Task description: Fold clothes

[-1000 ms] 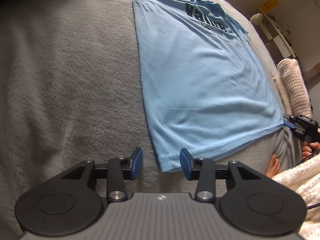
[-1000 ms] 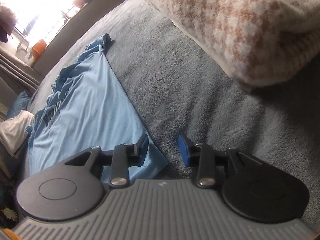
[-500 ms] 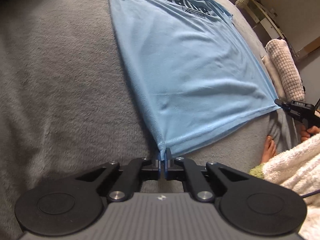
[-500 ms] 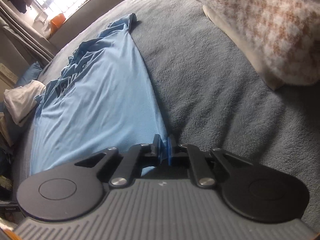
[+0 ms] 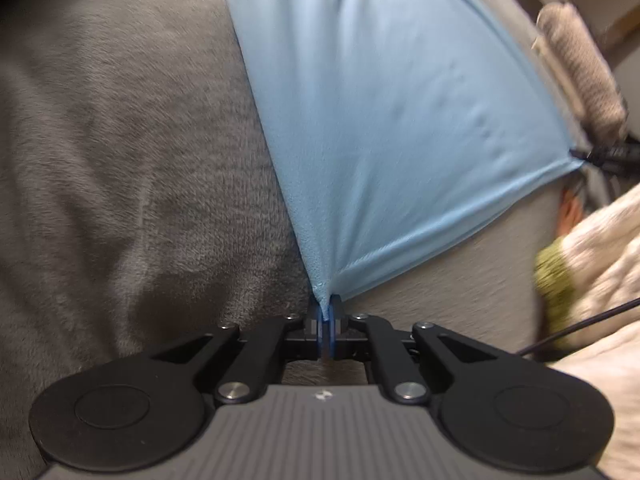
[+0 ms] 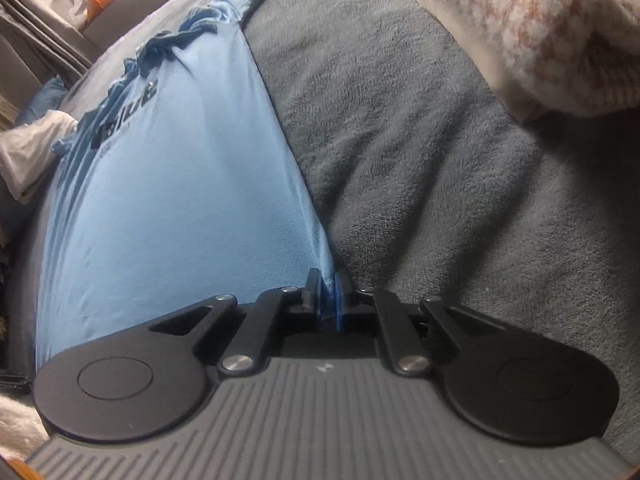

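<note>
The light-blue T-shirt (image 5: 392,120) lay flat on the grey blanket (image 5: 120,140). The left gripper (image 5: 325,312) pinched one hem corner; the right gripper (image 6: 327,292) pinched the other. For a clean fold, both corners should probably rise together, hem taut, toward the collar. The dark chest print (image 6: 124,114) was too distorted to read.

Grey fleece blanket (image 6: 420,152) is covering the bed. Light blue T-shirt (image 5: 392,120) and checked cushion (image 6: 540,20) are lying on it.
</note>
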Demonstrator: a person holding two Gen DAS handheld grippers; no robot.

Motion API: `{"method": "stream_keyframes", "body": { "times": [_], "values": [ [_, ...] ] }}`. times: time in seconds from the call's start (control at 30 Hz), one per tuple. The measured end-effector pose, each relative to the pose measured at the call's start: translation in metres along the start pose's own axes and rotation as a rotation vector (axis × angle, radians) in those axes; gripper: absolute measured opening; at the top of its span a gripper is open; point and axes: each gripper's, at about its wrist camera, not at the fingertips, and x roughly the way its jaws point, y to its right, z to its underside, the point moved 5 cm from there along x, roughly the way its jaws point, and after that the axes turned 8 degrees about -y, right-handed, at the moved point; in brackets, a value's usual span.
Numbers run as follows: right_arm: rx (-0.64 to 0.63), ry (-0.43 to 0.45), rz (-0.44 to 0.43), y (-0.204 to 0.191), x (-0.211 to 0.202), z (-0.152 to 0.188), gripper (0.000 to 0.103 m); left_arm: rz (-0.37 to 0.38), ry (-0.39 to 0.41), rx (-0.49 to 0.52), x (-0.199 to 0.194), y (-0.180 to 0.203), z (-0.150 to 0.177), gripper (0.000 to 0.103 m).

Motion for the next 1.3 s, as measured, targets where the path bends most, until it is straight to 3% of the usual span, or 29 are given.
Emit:
{"method": "stream_keyframes", "body": {
  "times": [0.1,0.17,0.2,0.27,0.37,0.53,0.67,0.77,0.9,1.03,1.13,1.3],
  "values": [
    [-0.007,-0.013,-0.002,0.003,-0.001,-0.002,0.010,-0.008,0.021,-0.001,0.004,0.002,0.000,0.007],
    [-0.037,-0.009,0.029,0.001,-0.011,-0.003,0.020,0.001,0.033,-0.024,-0.005,-0.002,0.004,0.010],
    [-0.059,0.004,0.052,-0.001,-0.019,-0.005,0.023,-0.014,0.043,-0.033,-0.012,-0.005,0.007,0.016],
    [-0.112,0.047,0.103,-0.005,-0.035,-0.009,0.023,-0.045,0.063,-0.049,-0.025,-0.011,0.011,0.023],
    [-0.210,0.118,0.118,-0.027,-0.050,-0.021,0.024,-0.065,0.154,-0.047,-0.051,-0.012,0.006,0.023],
    [-0.535,0.137,-0.018,-0.126,-0.010,-0.039,0.023,0.013,0.324,0.058,-0.053,0.022,-0.052,0.022],
    [-0.768,0.100,-0.126,-0.200,0.048,-0.034,0.022,0.091,0.309,0.169,-0.014,0.062,-0.079,0.021],
    [-0.878,0.073,-0.153,-0.210,0.069,-0.019,0.022,0.070,0.274,0.245,0.018,0.079,-0.080,0.021],
    [-0.908,-0.004,-0.128,-0.161,0.060,0.007,0.021,0.115,0.279,0.171,0.016,0.052,-0.051,0.016],
    [-0.803,-0.111,-0.101,-0.110,0.033,0.008,0.020,0.091,0.303,0.063,-0.020,0.018,-0.035,0.015],
    [-0.783,-0.075,-0.074,-0.107,0.008,-0.010,0.021,0.122,0.372,0.065,-0.046,0.011,-0.054,0.016],
    [-0.693,0.133,-0.153,-0.157,0.027,-0.080,0.021,0.170,0.474,0.067,-0.034,0.025,-0.141,0.018]
  ]
}}
